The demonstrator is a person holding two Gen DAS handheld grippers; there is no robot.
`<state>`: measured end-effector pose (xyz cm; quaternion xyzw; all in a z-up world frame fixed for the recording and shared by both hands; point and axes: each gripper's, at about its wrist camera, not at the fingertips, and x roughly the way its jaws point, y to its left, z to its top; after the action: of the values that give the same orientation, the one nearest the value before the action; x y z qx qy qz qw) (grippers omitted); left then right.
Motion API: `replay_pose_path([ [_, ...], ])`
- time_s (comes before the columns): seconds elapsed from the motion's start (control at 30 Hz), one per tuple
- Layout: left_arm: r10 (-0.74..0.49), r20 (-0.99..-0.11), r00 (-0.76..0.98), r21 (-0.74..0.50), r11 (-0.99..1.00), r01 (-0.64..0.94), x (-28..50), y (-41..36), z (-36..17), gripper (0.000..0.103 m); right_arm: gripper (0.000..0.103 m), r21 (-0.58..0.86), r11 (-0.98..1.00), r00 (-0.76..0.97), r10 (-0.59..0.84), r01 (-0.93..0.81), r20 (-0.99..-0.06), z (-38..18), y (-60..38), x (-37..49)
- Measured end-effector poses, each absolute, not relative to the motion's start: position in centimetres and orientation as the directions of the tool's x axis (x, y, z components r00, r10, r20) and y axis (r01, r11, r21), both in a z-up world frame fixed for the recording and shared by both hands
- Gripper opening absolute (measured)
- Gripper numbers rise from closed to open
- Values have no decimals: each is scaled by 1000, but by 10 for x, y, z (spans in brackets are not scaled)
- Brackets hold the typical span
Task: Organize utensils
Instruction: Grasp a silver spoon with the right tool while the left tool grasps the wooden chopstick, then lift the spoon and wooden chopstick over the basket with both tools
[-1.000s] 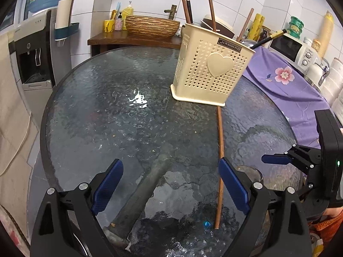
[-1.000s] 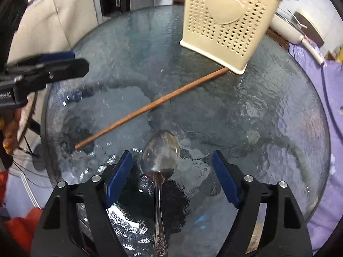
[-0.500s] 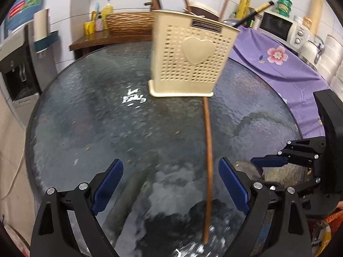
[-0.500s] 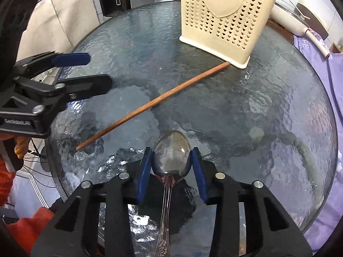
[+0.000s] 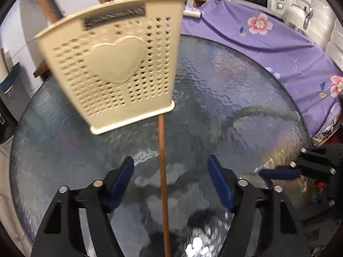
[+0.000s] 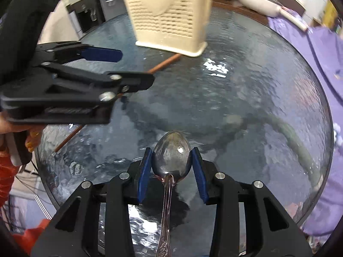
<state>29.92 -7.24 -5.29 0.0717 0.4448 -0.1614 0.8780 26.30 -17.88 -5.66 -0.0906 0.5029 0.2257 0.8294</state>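
Glossy metal spoon (image 6: 172, 157), rippled glass table (image 6: 268, 98), perforated plastic basket (image 5: 115, 68).

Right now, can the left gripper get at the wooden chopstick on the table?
Probably yes. The left gripper is open, its fingers straddling the chopstick on the glass table, with nothing between them. The holder stands at the far end; the right gripper holds the spoon off to the side.

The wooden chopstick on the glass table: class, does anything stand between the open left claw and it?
Nothing visible does. The thin brown wooden chopstick lies bare on the round glass table and runs up between the left claw's open blue pads, apart from both.
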Motion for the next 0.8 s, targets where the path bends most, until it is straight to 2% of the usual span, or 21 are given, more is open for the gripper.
replay_pose_path([
  [0.07,-195,-816,544,-3,943,334,311,-79,-58,50,38,80,883,394,285,-462,-874,-56,-181,263],
  [0.2,-194,-838,509,-14,942,337,327,-86,-66,35,38,85,884,395,290,-460,-872,-56,-181,260],
  [0.27,-180,-841,511,-3,945,328,333,-88,-70,22,38,82,884,398,287,-459,-871,-55,-183,260],
  [0.37,-157,-840,520,29,943,332,337,-92,-69,11,38,83,886,402,288,-456,-869,-55,-183,261],
  [0.43,-155,-839,521,29,944,327,338,-93,-67,7,38,73,887,408,281,-457,-869,-55,-182,263],
  [0.63,-186,-829,527,-13,950,313,336,-83,-65,7,38,88,892,418,292,-443,-860,-54,-182,263],
  [0.8,-228,-767,600,-28,946,323,313,-73,-33,7,38,130,896,466,340,-425,-817,-37,-189,264],
])
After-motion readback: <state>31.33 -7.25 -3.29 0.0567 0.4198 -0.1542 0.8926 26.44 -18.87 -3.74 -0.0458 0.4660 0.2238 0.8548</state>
